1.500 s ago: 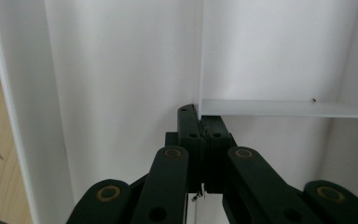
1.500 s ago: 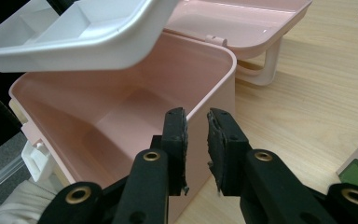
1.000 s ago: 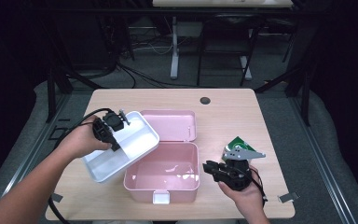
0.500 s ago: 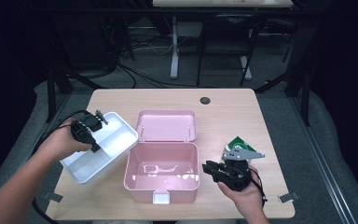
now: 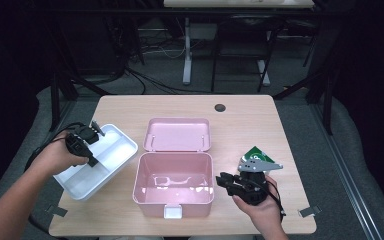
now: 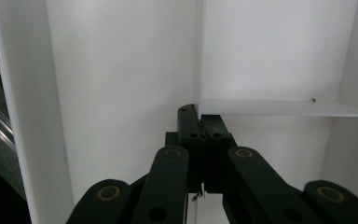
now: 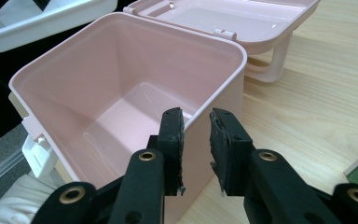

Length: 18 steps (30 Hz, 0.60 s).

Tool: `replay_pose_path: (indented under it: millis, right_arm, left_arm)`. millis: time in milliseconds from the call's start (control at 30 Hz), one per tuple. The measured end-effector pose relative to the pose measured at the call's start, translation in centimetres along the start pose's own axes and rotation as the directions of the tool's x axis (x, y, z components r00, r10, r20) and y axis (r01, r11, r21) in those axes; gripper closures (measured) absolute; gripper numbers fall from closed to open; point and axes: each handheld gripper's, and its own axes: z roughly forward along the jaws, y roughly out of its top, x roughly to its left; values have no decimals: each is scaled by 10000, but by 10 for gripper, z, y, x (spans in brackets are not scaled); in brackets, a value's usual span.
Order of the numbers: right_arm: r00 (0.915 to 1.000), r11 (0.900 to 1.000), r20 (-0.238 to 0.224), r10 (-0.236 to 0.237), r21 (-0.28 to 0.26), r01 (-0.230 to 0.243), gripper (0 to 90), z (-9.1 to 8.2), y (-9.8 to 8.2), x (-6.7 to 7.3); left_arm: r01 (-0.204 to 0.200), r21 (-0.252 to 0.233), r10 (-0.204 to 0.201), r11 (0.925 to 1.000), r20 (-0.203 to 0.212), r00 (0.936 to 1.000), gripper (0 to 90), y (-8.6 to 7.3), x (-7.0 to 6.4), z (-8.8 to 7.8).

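My left gripper [image 5: 87,145], jaws clamped on the divider of the white tray [image 5: 111,159] at the surface's [image 5: 280,125] left edge, while my right gripper's [image 7: 196,126] jaws stand apart astride the pink box's [image 7: 121,107] corner wall, as its view shows.

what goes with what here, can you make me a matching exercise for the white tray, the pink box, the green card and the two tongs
Things:
1. white tray
2. pink box
3. green card
4. left tongs
5. right tongs

States:
a. lid swung back, nothing inside
b. shut on the tray's inner divider
c. jaws apart, straddling the box's right wall
d. lying flat beyond the right hand
e. at the table's left edge, partly over it

Pairs: 1-e, 2-a, 3-d, 4-b, 5-c
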Motion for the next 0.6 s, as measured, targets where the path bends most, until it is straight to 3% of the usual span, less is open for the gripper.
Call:
replay_pose_path:
  millis: [300,600]
  right_arm:
    - [9998,9999,-212,-54,97,56,683,2,0,2]
    - [9995,9994,-58,-306,145,307,648,4,-1,3]
  left_arm:
    - [96,177,-97,9998,53,9999,892,-5,0,19]
    - [414,395,-424,9984,243,9988,891,-6,1,50]
